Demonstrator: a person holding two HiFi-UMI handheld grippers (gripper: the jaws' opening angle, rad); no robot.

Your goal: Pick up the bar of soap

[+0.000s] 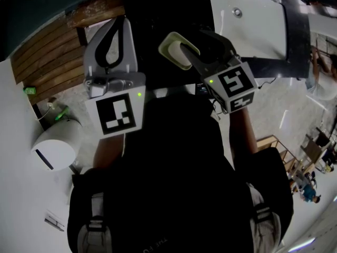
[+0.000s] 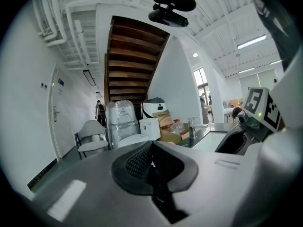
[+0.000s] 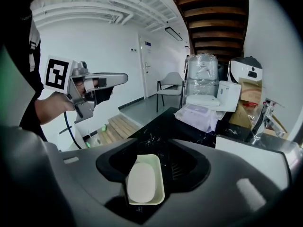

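A white bar of soap (image 3: pixel 140 183) lies in a pale green dish (image 3: pixel 160 171). In the right gripper view the dish sits between the jaws of my right gripper (image 3: pixel 155 168), close to the left pad, with a gap to the right pad (image 3: pixel 179 167). The jaws stand open around it. From the head view the soap (image 1: pixel 176 53) and dish (image 1: pixel 169 40) show at the tip of the right gripper (image 1: pixel 185 50), over the dark counter. My left gripper (image 1: pixel 112 42) is held apart to the left, its pads (image 2: pixel 142 162) together with nothing between them.
The black counter (image 3: pixel 161 122) runs ahead, with a white sink (image 1: pixel 253 20) and faucet (image 3: pixel 262 115) to the right. Wrapped packages (image 3: pixel 199 115) lie at the counter's far end. Wooden steps (image 1: pixel 42 57) and a white round bin (image 1: pixel 52 152) are on the left.
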